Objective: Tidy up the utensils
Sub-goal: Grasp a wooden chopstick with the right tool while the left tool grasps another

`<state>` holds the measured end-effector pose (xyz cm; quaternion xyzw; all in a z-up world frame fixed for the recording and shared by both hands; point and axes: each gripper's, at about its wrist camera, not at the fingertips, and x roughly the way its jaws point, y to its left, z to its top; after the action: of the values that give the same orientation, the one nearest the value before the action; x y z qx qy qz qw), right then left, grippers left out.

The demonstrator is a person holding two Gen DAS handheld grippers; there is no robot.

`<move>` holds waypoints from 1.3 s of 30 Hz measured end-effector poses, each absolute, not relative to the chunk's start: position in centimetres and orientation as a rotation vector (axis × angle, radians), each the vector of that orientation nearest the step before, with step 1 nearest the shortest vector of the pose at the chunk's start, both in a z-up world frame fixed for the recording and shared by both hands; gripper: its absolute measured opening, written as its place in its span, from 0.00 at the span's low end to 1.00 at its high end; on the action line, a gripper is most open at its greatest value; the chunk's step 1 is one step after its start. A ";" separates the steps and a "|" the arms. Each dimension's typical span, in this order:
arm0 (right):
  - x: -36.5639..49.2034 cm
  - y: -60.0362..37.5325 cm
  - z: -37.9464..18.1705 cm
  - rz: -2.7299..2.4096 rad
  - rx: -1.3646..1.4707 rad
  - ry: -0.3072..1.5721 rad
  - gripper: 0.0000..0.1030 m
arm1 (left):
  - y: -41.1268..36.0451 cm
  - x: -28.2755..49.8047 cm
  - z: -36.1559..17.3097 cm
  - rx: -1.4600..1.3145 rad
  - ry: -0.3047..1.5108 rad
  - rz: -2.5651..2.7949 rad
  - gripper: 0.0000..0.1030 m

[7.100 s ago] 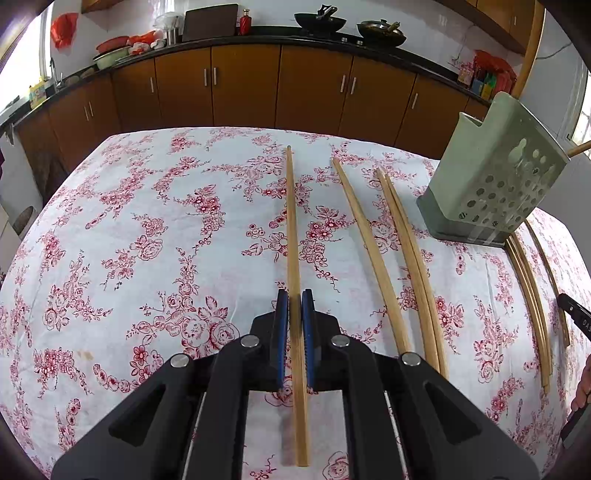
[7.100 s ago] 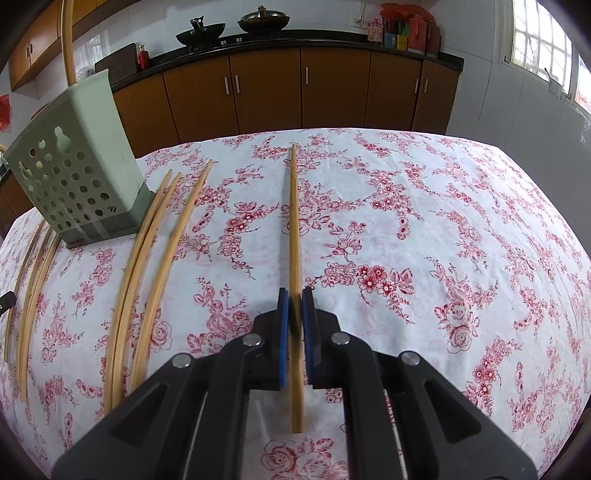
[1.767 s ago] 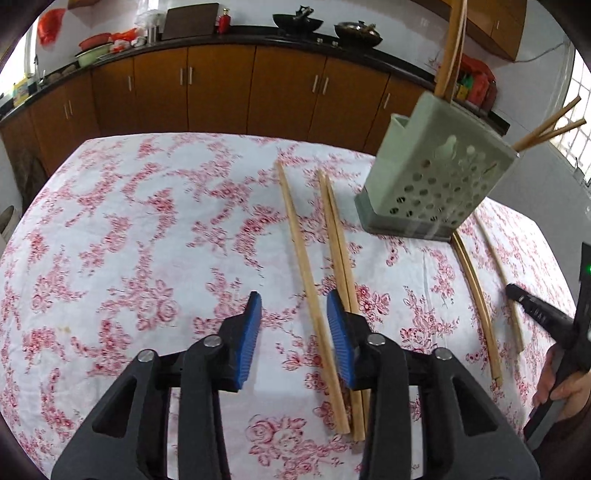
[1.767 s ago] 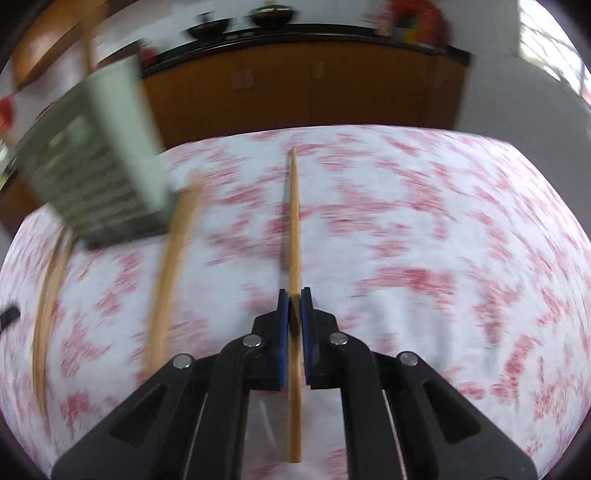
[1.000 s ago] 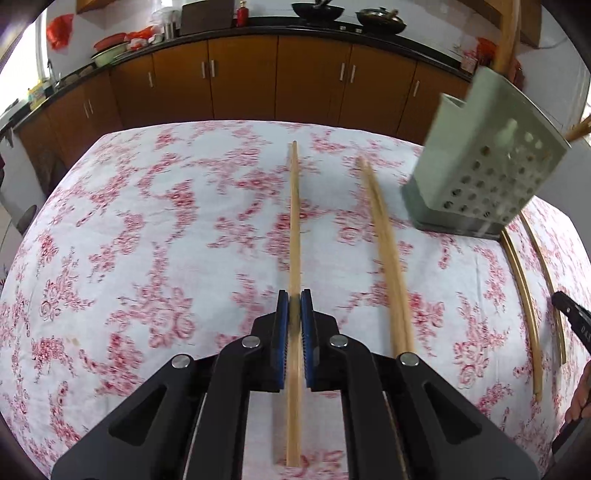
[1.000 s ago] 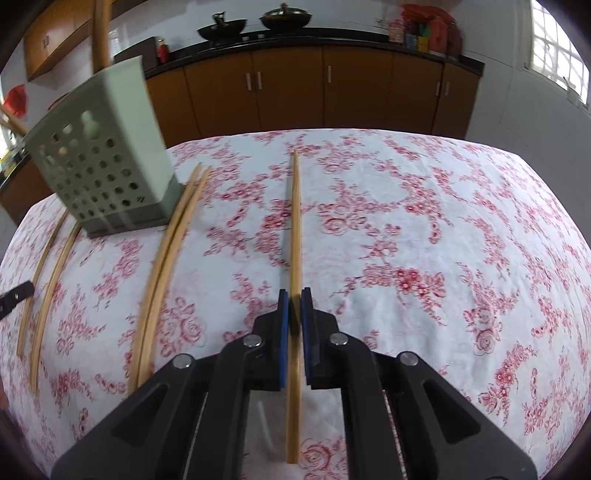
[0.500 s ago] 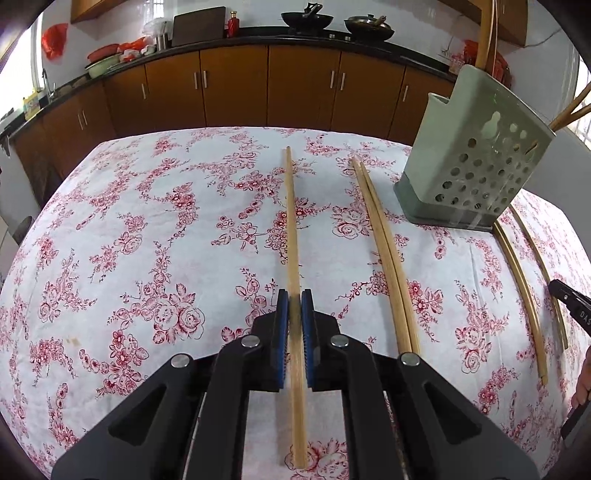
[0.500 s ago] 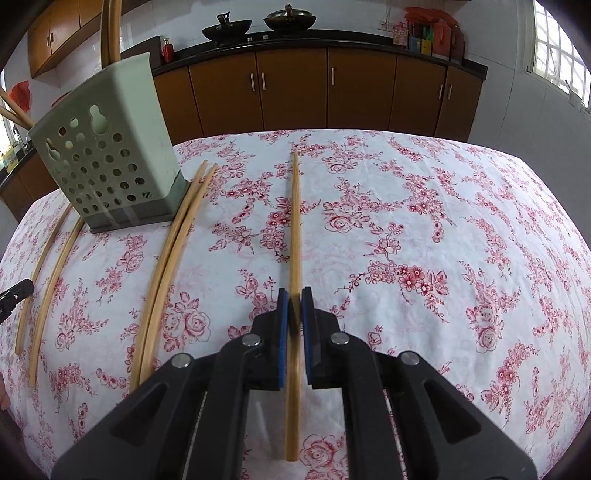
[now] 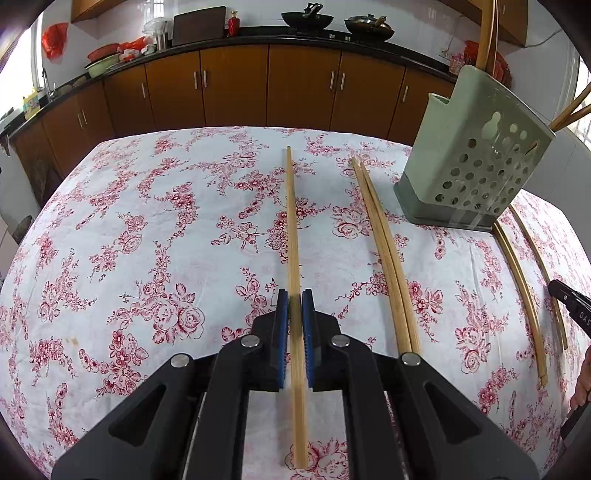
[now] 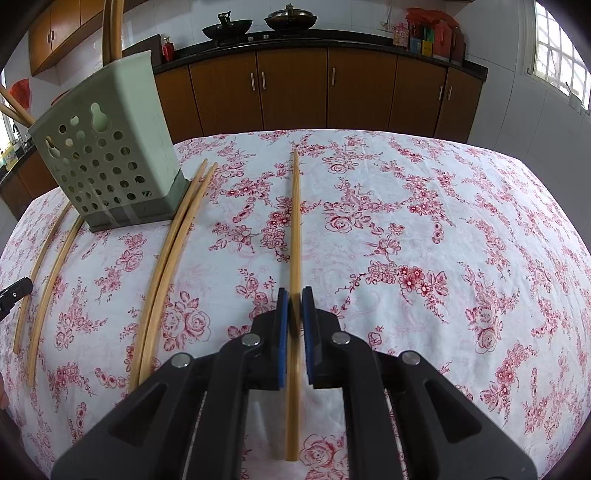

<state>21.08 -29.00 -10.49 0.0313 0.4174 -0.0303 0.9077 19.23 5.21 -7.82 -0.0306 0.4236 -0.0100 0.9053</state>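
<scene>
My left gripper is shut on a bamboo chopstick that points away over the flowered tablecloth. In the right wrist view my right gripper is likewise shut on a single chopstick. A pale green perforated utensil holder stands upright between the two hands, with chopsticks sticking out of its top. A pair of chopsticks lies beside the holder, and two more chopsticks lie on its other side.
Brown kitchen cabinets and a dark counter with woks run behind the table. The right gripper's tip and a person's hand show at the left view's right edge. The cloth rounds off at the table edges.
About two seconds ago the left gripper was open over a chopstick; now it is shut on one. Fewer chopsticks lie on the cloth than seven seconds ago, more stand in the holder.
</scene>
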 end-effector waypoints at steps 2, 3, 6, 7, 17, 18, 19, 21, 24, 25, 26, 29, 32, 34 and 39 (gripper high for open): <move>21.1 -29.0 -10.5 -0.062 0.066 0.861 0.09 | 5.1 19.2 -7.8 -0.063 0.875 -0.020 0.09; 21.1 -29.0 -10.5 -0.062 0.065 0.861 0.09 | 5.1 19.2 -7.8 -0.063 0.875 -0.020 0.09; 21.1 -29.0 -10.5 -0.061 0.066 0.861 0.10 | 5.1 19.2 -7.8 -0.063 0.875 -0.020 0.09; 21.1 -29.0 -10.5 -0.061 0.067 0.861 0.10 | 5.1 19.2 -7.8 -0.063 0.875 -0.020 0.09; 21.1 -29.1 -10.5 -0.058 0.068 0.862 0.10 | 5.1 19.2 -7.8 -0.063 0.875 -0.020 0.09; 21.1 -29.1 -10.5 -0.058 0.068 0.862 0.10 | 5.1 19.2 -7.8 -0.063 0.875 -0.019 0.09; 21.1 -29.1 -10.5 -0.058 0.068 0.862 0.10 | 5.1 19.2 -7.8 -0.063 0.875 -0.019 0.09; 21.1 -29.1 -10.5 -0.058 0.069 0.862 0.10 | 5.1 19.2 -7.8 -0.063 0.875 -0.019 0.09; 21.1 -29.0 -10.5 -0.060 0.065 0.862 0.10 | 5.1 19.2 -7.8 -0.061 0.875 -0.019 0.09; 21.0 -29.1 -10.5 -0.061 0.064 0.862 0.11 | 5.1 19.3 -7.8 -0.059 0.875 -0.018 0.09; 21.0 -29.0 -10.5 -0.065 0.061 0.862 0.13 | 5.1 19.2 -7.8 -0.055 0.875 -0.017 0.09; 20.3 -29.0 -10.5 -0.068 0.059 0.863 0.18 | 4.7 18.9 -7.8 -0.034 0.876 -0.011 0.09; 19.6 -29.0 -10.5 -0.059 0.062 0.862 0.18 | 4.4 18.0 -7.8 -0.015 0.877 -0.021 0.16; 19.3 -29.0 -10.5 -0.053 0.066 0.862 0.18 | 4.0 17.4 -7.8 0.003 0.878 -0.024 0.19; 18.9 -29.0 -10.5 -0.049 0.057 0.862 0.08 | 3.6 16.8 -7.9 0.027 0.879 -0.014 0.14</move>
<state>18.85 -29.04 -10.48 0.0275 0.4176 -0.0235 0.9079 16.82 3.62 -7.85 0.0129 0.4255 -0.0066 0.9049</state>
